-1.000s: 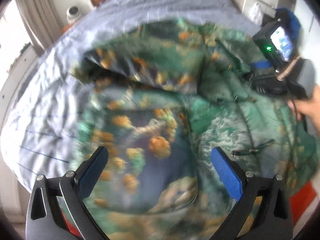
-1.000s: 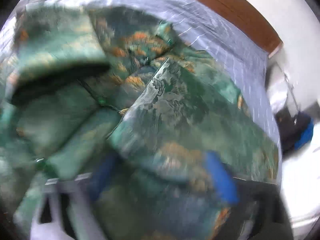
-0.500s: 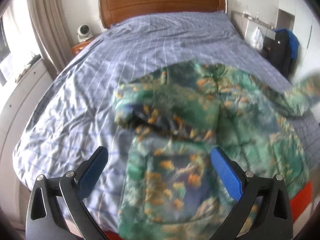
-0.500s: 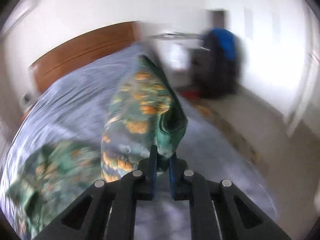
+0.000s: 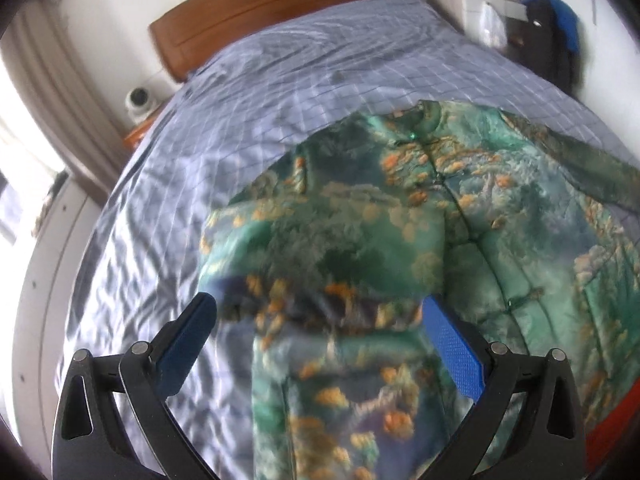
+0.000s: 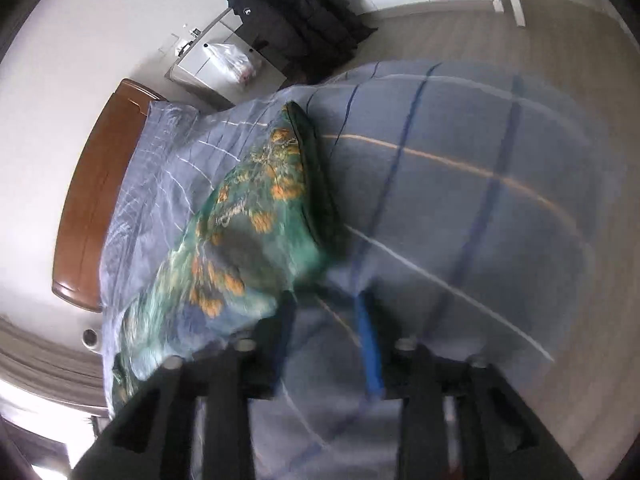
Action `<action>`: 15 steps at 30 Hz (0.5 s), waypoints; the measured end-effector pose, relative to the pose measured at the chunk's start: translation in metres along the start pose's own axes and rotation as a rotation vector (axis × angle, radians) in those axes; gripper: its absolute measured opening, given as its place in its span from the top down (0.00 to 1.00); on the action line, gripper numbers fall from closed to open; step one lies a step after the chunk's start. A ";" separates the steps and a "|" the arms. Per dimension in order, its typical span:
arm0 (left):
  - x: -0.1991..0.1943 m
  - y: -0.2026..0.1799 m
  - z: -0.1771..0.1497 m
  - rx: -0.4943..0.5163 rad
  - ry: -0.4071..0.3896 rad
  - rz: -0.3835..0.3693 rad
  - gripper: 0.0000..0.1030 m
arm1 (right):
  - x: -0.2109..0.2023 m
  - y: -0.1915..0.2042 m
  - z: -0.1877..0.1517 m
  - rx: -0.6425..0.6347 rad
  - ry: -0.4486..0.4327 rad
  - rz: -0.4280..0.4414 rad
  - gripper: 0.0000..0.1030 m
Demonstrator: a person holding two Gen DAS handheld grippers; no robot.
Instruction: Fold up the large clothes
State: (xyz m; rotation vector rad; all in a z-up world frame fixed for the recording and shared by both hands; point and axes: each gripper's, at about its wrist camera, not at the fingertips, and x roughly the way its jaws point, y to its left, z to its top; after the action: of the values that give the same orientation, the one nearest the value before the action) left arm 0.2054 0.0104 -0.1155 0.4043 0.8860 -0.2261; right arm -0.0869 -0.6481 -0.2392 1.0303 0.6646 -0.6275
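Item: right claw (image 6: 326,344). Jaws apart w/ only bedsheet showing between them; half a sec ago they were pinched tight on a sleeve end, so they've just been opening & the sleeve is let go. Released sleeve (image 6: 256,216) now lies out flat on the bed (image 6: 460,184), just beside the claw's left finger, cuff pointing away toward the bed's far side.

Item: left claw (image 5: 320,344). Jaws wide apart, nothing gripped; hangs above the garment's near-left part, fabric visible below the gap, contact not evident.

Item: jacket (image 5: 460,240), green padded, orange print. Spread front-up on the bed, collar toward the wooden headboard (image 5: 280,4). Left sleeve folded across chest; right sleeve stretched outward to the side. Vs. a sec ago: garment was bunched, now mostly opened out.

Reading: looks like the spreading/straightening step is about done; folding proper not yet begun on the right side. Next likely: bring the right sleeve inward.
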 end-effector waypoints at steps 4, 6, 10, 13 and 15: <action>0.040 -0.042 0.015 0.172 0.047 -0.046 0.00 | -0.040 0.024 -0.025 -0.163 -0.073 -0.074 0.27; 0.064 -0.066 0.011 0.248 0.084 -0.042 0.00 | -0.054 0.037 -0.045 -0.254 -0.072 -0.057 0.27; 0.107 -0.108 -0.017 0.408 0.152 0.042 0.00 | -0.063 0.063 -0.086 -0.330 -0.041 0.001 0.27; 0.107 -0.100 -0.029 0.411 0.139 0.046 0.40 | -0.071 0.083 -0.119 -0.372 -0.030 0.037 0.27; 0.104 -0.076 -0.026 0.303 0.182 -0.018 0.84 | -0.073 0.099 -0.139 -0.409 -0.028 0.051 0.27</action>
State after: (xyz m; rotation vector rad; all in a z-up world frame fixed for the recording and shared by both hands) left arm 0.2241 -0.0498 -0.2304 0.7072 1.0377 -0.3458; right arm -0.0880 -0.4719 -0.1795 0.6549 0.7047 -0.4361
